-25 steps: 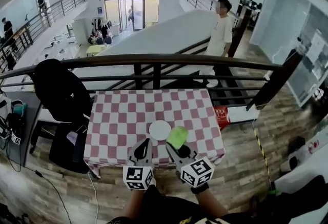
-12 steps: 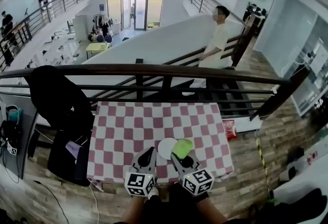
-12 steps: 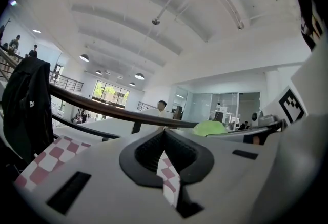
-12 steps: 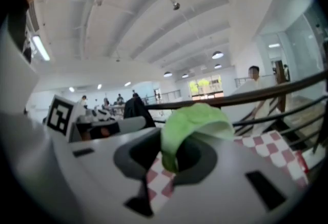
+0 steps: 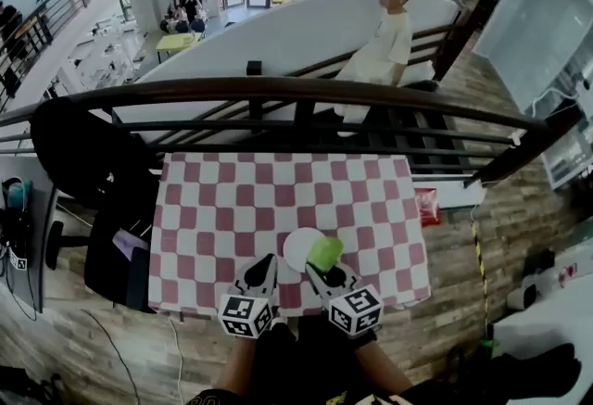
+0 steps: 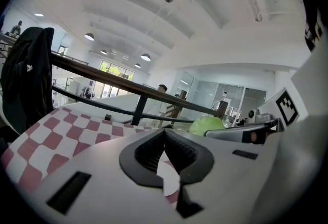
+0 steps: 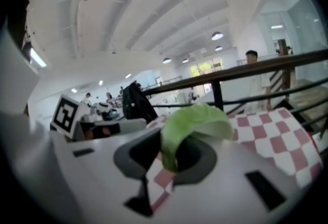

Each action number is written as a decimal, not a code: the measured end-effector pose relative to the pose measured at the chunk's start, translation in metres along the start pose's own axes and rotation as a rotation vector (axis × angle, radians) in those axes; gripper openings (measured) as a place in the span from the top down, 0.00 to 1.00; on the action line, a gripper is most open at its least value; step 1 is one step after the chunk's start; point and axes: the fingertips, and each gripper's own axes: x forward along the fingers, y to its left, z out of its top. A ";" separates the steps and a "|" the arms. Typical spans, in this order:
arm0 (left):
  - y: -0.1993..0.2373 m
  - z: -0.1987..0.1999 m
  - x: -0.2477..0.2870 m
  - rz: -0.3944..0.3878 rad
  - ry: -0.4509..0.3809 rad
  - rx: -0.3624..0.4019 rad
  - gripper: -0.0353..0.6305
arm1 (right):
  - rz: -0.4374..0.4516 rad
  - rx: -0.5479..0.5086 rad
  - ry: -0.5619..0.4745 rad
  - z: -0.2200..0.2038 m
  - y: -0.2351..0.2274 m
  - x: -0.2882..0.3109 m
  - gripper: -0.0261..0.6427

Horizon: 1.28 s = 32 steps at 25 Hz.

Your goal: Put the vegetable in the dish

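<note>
On the checkered table (image 5: 222, 199): the white dish (image 5: 298, 244) lies near the front edge, just ahead of both grippers.
Place of the vegetable (image 5: 325, 252): it is a pale green leafy piece. In the head view it hangs over the right rim of the dish, not yet in it. The height above the dish cannot be told.
Risk of a miss: the leaf is over the rim and not the middle. If it is let go here, it would likely fall half outside, onto the cloth.
Risk of a slip: the grip takes only the lower fold of a soft leaf, so a quick move may pull it free.
Risk for the dish: it looks light and lies close to the table edge, so a touch from a jaw could push it.
State of the right gripper (image 7: 171, 159): the jaws stand narrow and are pressed on the vegetable.
State of the left gripper (image 6: 164, 152): the jaws are fully together and hold nothing. It is just left of the dish.
</note>
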 end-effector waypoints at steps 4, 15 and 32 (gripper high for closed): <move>0.013 -0.024 0.006 0.033 0.059 -0.033 0.92 | 0.042 0.100 0.081 -0.037 -0.019 0.021 0.84; 0.050 -0.077 0.023 0.103 0.192 -0.060 0.92 | 0.160 0.368 0.151 -0.109 -0.046 0.080 0.84; 0.038 -0.142 0.073 -0.416 0.595 0.379 0.58 | 0.452 0.628 0.175 -0.110 -0.059 0.113 0.84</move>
